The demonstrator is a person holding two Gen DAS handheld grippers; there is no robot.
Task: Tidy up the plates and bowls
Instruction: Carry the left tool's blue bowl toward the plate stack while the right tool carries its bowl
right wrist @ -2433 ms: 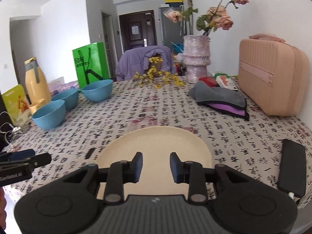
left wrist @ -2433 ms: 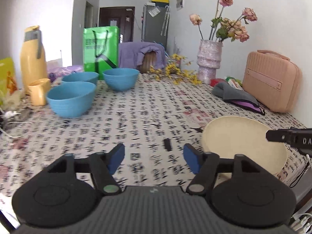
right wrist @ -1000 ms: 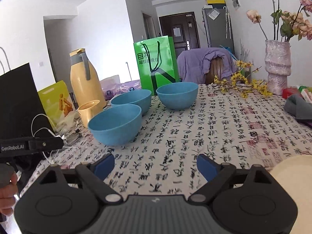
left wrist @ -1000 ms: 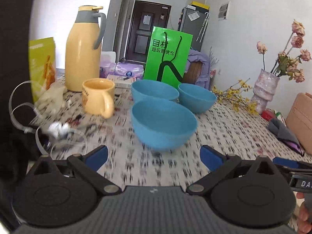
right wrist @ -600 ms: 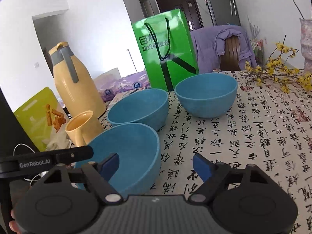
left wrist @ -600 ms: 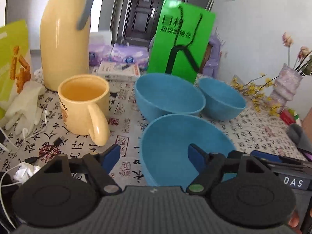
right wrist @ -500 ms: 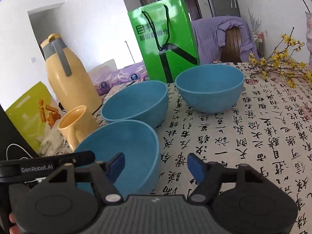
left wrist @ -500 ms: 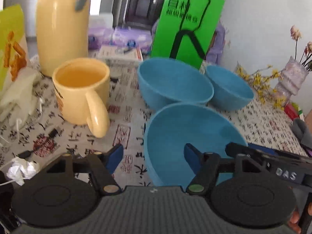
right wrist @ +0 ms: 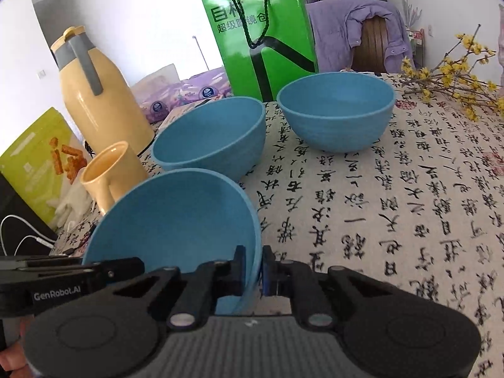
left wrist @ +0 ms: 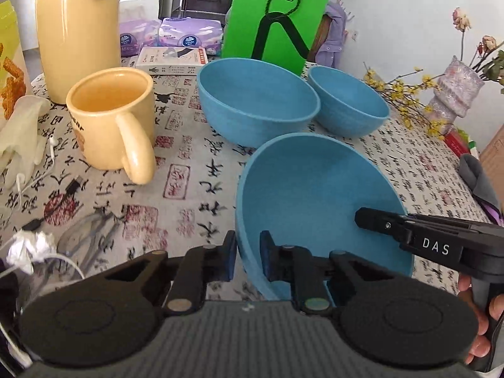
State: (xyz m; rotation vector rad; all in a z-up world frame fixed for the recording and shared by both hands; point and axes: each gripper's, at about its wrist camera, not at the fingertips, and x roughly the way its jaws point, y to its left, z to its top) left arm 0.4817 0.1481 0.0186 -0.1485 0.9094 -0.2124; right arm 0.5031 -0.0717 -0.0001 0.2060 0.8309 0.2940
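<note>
Three blue bowls stand on the patterned tablecloth. The nearest bowl (left wrist: 315,195) (right wrist: 176,220) is tilted and held from two sides. My left gripper (left wrist: 249,260) straddles its left rim, one pad outside the wall and one inside, its jaws closing onto it. My right gripper (right wrist: 253,267) has its jaws closing on the opposite rim the same way; its fingers (left wrist: 409,230) reach in from the right in the left wrist view. Behind it stand the middle bowl (left wrist: 256,100) (right wrist: 211,138) and the far bowl (left wrist: 346,100) (right wrist: 337,116), close together.
A yellow mug (left wrist: 107,116) stands just left of the held bowl, with a yellow thermos (left wrist: 75,31) behind it. A green paper bag (left wrist: 277,15) rises behind the bowls. A glove (left wrist: 19,132) and cables lie at the left, a vase (left wrist: 453,94) at the right.
Both grippers came in from wide open and closed on opposite sides of the nearest bowl's rim. The bowl now leans instead of sitting flat.
</note>
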